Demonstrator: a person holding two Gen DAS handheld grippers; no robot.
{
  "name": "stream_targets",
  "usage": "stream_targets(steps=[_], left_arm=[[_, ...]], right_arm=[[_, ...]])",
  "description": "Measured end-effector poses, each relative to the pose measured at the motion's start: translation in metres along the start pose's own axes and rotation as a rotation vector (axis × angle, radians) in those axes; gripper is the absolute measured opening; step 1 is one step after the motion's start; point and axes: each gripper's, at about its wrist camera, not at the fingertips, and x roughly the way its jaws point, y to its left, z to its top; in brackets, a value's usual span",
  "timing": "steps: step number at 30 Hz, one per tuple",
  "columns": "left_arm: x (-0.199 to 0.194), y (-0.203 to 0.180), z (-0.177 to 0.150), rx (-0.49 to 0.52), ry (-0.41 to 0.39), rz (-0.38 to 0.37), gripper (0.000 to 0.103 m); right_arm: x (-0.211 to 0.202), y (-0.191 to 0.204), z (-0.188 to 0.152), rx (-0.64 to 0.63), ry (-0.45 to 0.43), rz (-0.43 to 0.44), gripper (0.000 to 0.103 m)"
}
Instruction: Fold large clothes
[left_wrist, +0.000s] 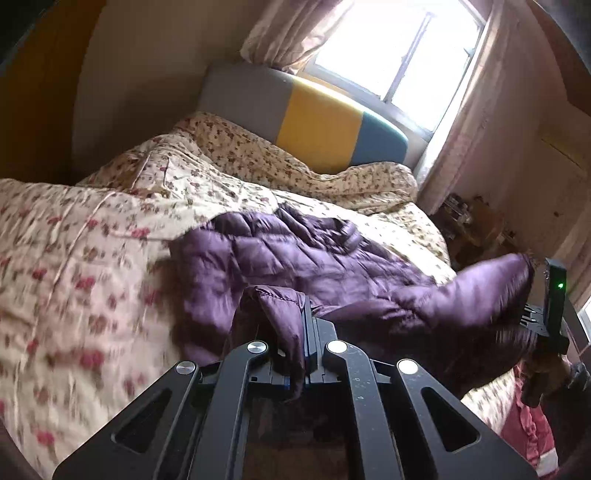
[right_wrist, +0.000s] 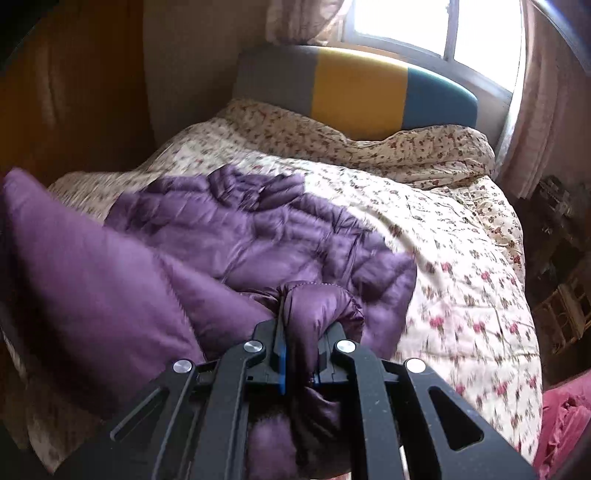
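The 2 tools are pinching the near edge of the purple puffy jacket (left_wrist: 295, 258): left tool (left_wrist: 301, 314) and right tool (right_wrist: 301, 325). The jacket is lying on the flowery bed (right_wrist: 461, 258), stretching far toward the headboard (right_wrist: 358, 92).

The bed (right_wrist: 461, 258) is covered with a cream quilt with small red flowers (left_wrist: 92, 258), and this quilt is bunched in a thick fold along the head edge, under the grey, yellow and blue headboard (left_wrist: 317, 122). A purple padded jacket (right_wrist: 240, 236) lies directly on the quilt, in the middle part of the bed. Its near part is lifted up from the quilt toward the foot edge.
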Motion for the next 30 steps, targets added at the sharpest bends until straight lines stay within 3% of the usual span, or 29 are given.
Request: stream_targets(steps=[5,12,14,15,19,20,21,23,26,30], left_arm=[[0.052,0.015,0.035,-0.023,0.024,0.042,0.004],[0.106,0.045,0.063,-0.113,0.084,0.086,0.004],[0.117,0.055,0.067,-0.159,0.101,0.087,0.008],[0.122,0.062,0.070,-0.192,0.114,0.084,0.015],[0.126,0.077,0.077,-0.264,0.121,0.070,0.028],[0.125,0.078,0.079,-0.271,0.116,0.072,0.040],[0.121,0.081,0.080,-0.287,0.102,0.070,0.047],[0.112,0.087,0.083,-0.315,0.061,0.082,0.078],[0.097,0.098,0.086,-0.355,0.014,0.095,0.082],[0.087,0.107,0.071,-0.365,0.029,0.091,0.082]], right_arm=[[0.056,-0.011,0.037,0.041,0.046,-0.017,0.008],[0.114,-0.027,0.060,0.095,0.118,-0.041,0.011],[0.119,-0.035,0.063,0.123,0.126,-0.029,0.024],[0.121,-0.041,0.065,0.149,0.130,-0.014,0.028],[0.119,-0.060,0.075,0.253,0.117,0.054,0.060],[0.116,-0.063,0.077,0.281,0.109,0.073,0.071],[0.113,-0.065,0.079,0.299,0.100,0.083,0.074],[0.105,-0.072,0.085,0.341,0.069,0.098,0.089],[0.094,-0.079,0.091,0.385,0.024,0.079,0.101],[0.078,-0.092,0.086,0.433,-0.009,0.054,0.101]])
